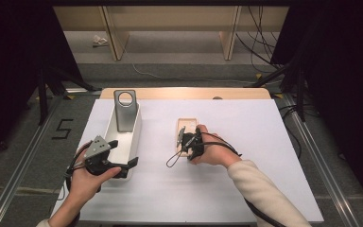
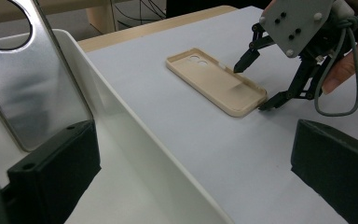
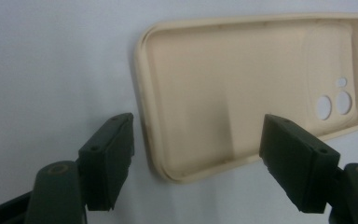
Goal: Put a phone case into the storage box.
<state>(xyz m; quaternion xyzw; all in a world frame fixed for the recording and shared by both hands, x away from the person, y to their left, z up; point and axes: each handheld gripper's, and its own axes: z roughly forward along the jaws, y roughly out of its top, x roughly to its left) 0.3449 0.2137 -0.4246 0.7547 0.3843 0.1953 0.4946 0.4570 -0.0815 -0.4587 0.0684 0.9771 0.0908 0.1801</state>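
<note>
Right gripper (image 1: 185,140) is down over the beige phone case (image 1: 186,134), jaws spread and straddling its near end, one tip on the long edge, the other just past the short end on the sheet; pads not pressing, nothing grasped. Case lies flat, hollow side up, mid-table on the white sheet (image 1: 246,142), well apart from the white bin (image 1: 123,137). Left gripper (image 1: 123,168) sits at the bin's near end, jaws apart astride its wall, holding nothing; metal plate (image 1: 125,111) leans upright in the bin

Beige phone case (image 3: 242,93), white bin (image 1: 123,137), silver metal plate (image 1: 124,111), blk gripper jaws
</note>
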